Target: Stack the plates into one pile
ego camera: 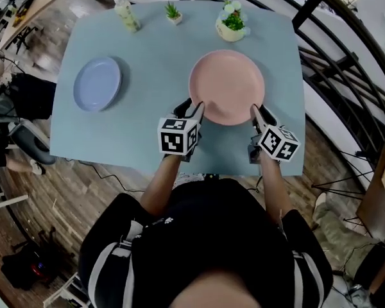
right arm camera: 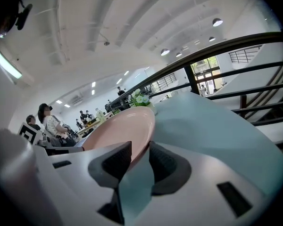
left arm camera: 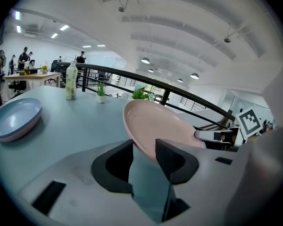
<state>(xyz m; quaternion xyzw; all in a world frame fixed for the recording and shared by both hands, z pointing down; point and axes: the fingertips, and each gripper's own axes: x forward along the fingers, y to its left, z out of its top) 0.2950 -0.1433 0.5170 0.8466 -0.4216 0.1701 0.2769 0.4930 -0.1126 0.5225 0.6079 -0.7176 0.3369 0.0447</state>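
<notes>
A large pink plate (ego camera: pixel 226 85) is at the right middle of the pale blue table (ego camera: pixel 151 133). My left gripper (ego camera: pixel 196 111) is shut on its near left rim and my right gripper (ego camera: pixel 256 114) on its near right rim. In the left gripper view the pink plate (left arm camera: pixel 153 124) tilts up, with its edge between the dark pads of the left gripper (left arm camera: pixel 144 154). The right gripper view shows the pink plate (right arm camera: pixel 118 128) wedged in the right gripper (right arm camera: pixel 140 159). A smaller blue plate (ego camera: pixel 97 83) lies flat at the table's left, also seen as the blue plate (left arm camera: pixel 14 117).
Along the table's far edge stand a bottle (ego camera: pixel 126 13), a small potted plant (ego camera: pixel 173 11) and a flower pot (ego camera: pixel 231 21). A dark railing (ego camera: pixel 333 50) runs past the table's right side. A black chair (ego camera: pixel 32 95) sits at the left.
</notes>
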